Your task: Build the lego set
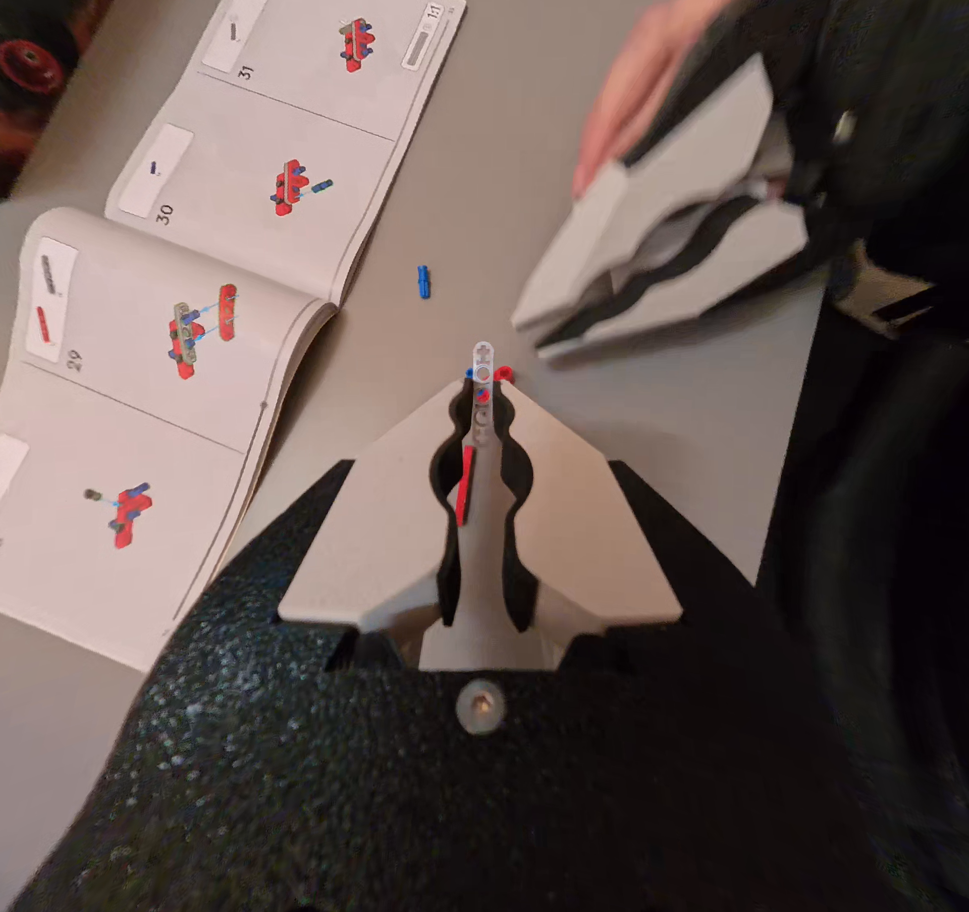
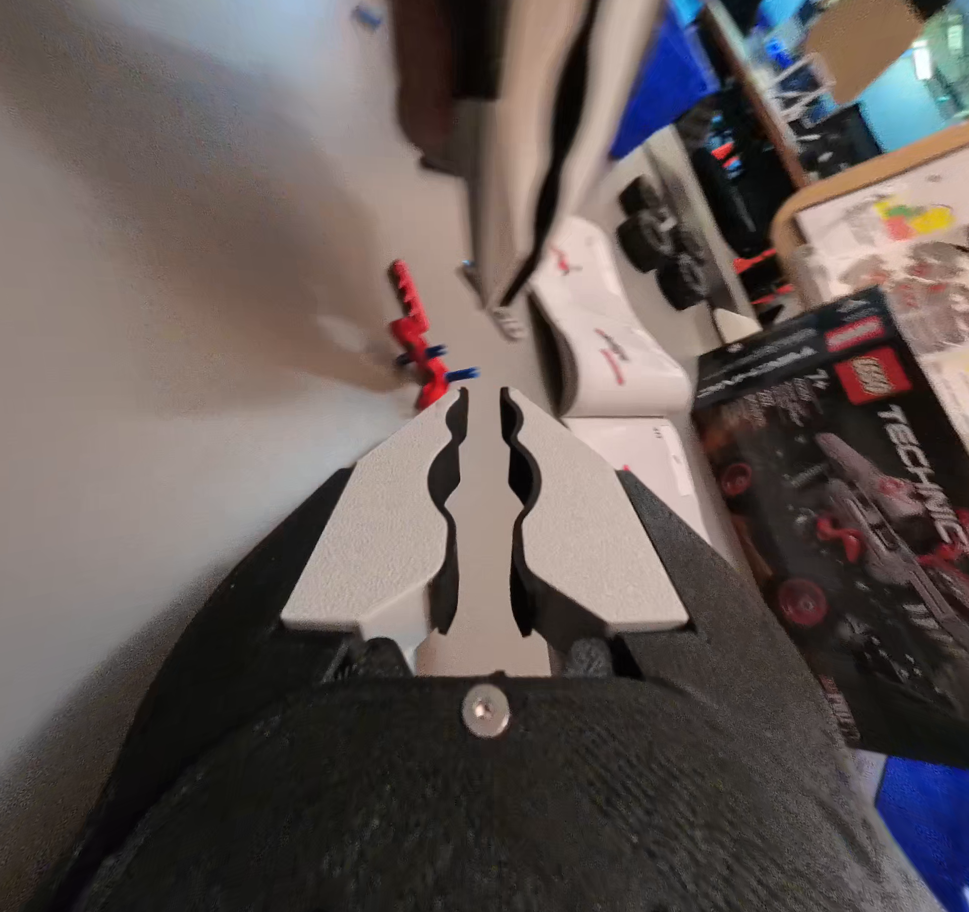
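My left gripper (image 1: 482, 386) is shut on a small assembly (image 1: 483, 362): a thin grey beam with red and blue pins and a red beam edge-on between the pads. It is held above the grey table (image 1: 524, 152). A loose blue pin (image 1: 423, 282) lies on the table just ahead, beside the open instruction booklet (image 1: 251, 205). My right gripper (image 2: 482, 394) is slightly open and empty. It also shows blurred in the left wrist view (image 1: 529, 331), held by a hand. In the right wrist view a red assembly with blue pins (image 2: 417, 336) sits just ahead-left of the fingertips.
A black set box (image 2: 839, 493) stands right of my right gripper. White curved body panels (image 2: 603, 320) and black tyres (image 2: 666, 242) lie beyond it. A red wheel (image 1: 29, 66) sits off the table's far left. The table edge (image 1: 797, 415) runs down the right.
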Demonstrator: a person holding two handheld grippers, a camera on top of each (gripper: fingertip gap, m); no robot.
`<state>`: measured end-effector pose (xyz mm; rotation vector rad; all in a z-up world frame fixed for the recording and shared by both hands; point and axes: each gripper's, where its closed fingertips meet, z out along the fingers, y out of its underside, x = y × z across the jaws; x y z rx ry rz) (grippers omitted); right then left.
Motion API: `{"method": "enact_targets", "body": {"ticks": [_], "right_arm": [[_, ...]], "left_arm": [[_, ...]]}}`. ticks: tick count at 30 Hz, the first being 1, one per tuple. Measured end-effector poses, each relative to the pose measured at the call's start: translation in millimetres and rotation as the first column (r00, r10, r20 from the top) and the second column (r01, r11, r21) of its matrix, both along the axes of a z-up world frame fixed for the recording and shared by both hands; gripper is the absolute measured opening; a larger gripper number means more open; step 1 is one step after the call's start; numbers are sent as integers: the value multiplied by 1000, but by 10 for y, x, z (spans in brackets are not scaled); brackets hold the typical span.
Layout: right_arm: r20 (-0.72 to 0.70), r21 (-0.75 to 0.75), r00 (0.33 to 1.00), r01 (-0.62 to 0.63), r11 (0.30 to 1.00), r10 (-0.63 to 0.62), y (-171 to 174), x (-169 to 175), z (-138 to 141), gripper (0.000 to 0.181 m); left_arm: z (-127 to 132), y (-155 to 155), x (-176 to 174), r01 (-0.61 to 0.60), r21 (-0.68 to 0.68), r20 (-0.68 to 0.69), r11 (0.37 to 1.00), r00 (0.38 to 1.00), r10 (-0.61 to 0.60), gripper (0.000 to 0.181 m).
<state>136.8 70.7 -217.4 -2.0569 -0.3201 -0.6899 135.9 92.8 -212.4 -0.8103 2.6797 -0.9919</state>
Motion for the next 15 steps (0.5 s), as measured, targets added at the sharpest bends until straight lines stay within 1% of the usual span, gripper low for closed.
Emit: {"method": "enact_targets", "body": {"ticks": [1, 2, 3, 4, 5, 6, 7, 9, 10, 11, 12, 15], "right_arm": [[-18, 48, 1000, -8, 999, 9, -11, 13, 101, 7], [-38, 72, 998, -44, 996, 47, -3, -10, 154, 7], [-53, 66, 995, -86, 994, 89, 14, -34, 154, 8], [-59, 30, 991, -120, 992, 122, 27, -40, 111, 10], [-40, -8, 991, -128, 992, 128, 38, -1, 75, 19], [-5, -32, 993, -122, 992, 121, 53, 55, 71, 34], [18, -47, 990, -140, 989, 141, 74, 56, 77, 38], [16, -49, 980, -199, 979, 200, 120, -13, 106, 32], [4, -50, 975, -222, 974, 223, 135, -36, 111, 22], [-19, -63, 968, -253, 965, 252, 139, -64, 93, 16], [-33, -75, 965, -260, 963, 258, 140, -49, 84, 15], [-100, -104, 953, -295, 950, 285, 119, -20, 56, 21]], "left_arm": [[-13, 7, -27, 2, 44, 30, 999, 1000, -3, 4], [-23, 12, -46, 3, 86, 56, 996, 998, -8, 4], [-22, 5, -57, 4, 114, 79, 993, 997, -13, 4], [-18, -10, -59, 5, 132, 95, 991, 995, -17, 4], [-19, -23, -56, 5, 145, 105, 989, 994, -20, 4], [-22, -28, -47, 2, 157, 112, 988, 994, -20, 4], [-24, -24, -33, -3, 170, 121, 985, 992, -18, 4], [-14, -37, -24, 12, 189, 149, 982, 988, -40, 4], [1, -52, -22, 22, 192, 168, 981, 984, -55, 4], [16, -71, -23, 38, 197, 187, 980, 980, -75, 4], [26, -92, -31, 60, 205, 203, 977, 974, -103, 4], [20, -114, -36, 84, 231, 228, 969, 964, -138, 4]]}}
